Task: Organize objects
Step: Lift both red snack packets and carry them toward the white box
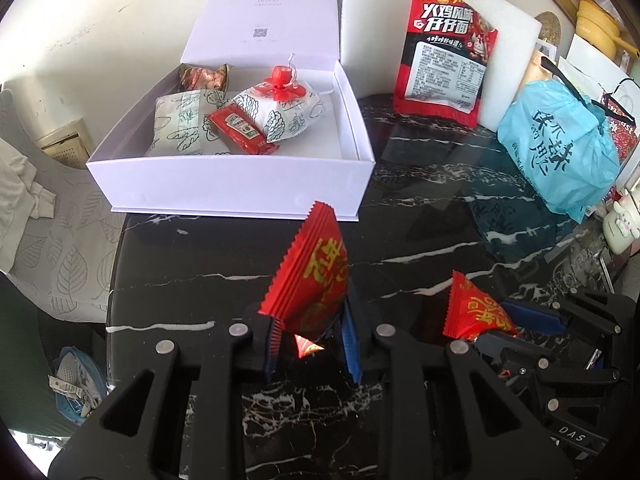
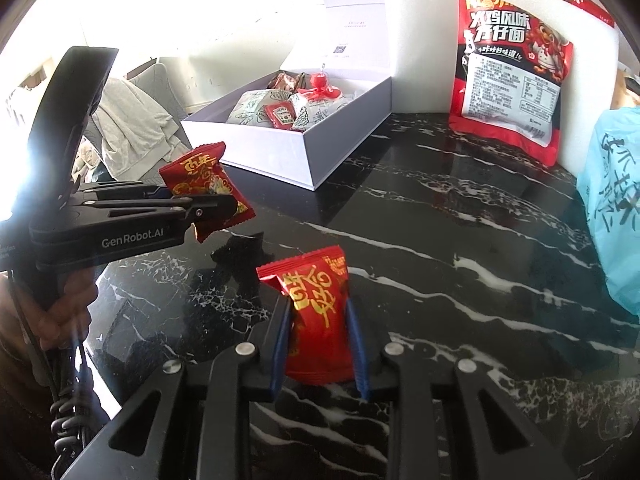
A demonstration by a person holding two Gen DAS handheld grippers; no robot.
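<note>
Right up close, the left tool (image 1: 308,340) is clamping its blue pads on a red snack packet (image 1: 310,280), the crinkled foil standing up with its serrated edge pointing to twelve o'clock. At three o'clock in that view, the right tool (image 2: 320,344) is pinching a second red packet (image 2: 320,320) the same way, jaws drawn narrow on the soft pouch, low over the glossy black marbled surface (image 2: 440,240).

The open white box (image 1: 240,176) is sitting at eleven o'clock from the left tool, lid propped upright, already holding patterned paper pouches, a ketchup sachet (image 1: 240,130) and a small red plastic piece.

The step in hand looks like carrying both packets into that box. To do it well, I'd be lifting each one clear of the rigid cardboard wall before moving across, keeping the grip steady since slick foil can slip, and aiming for the bare floor on the box's right side.

A tall red noodle bag (image 1: 444,52) is leaning at one o'clock, a blue plastic bag (image 1: 560,152) at two.
</note>
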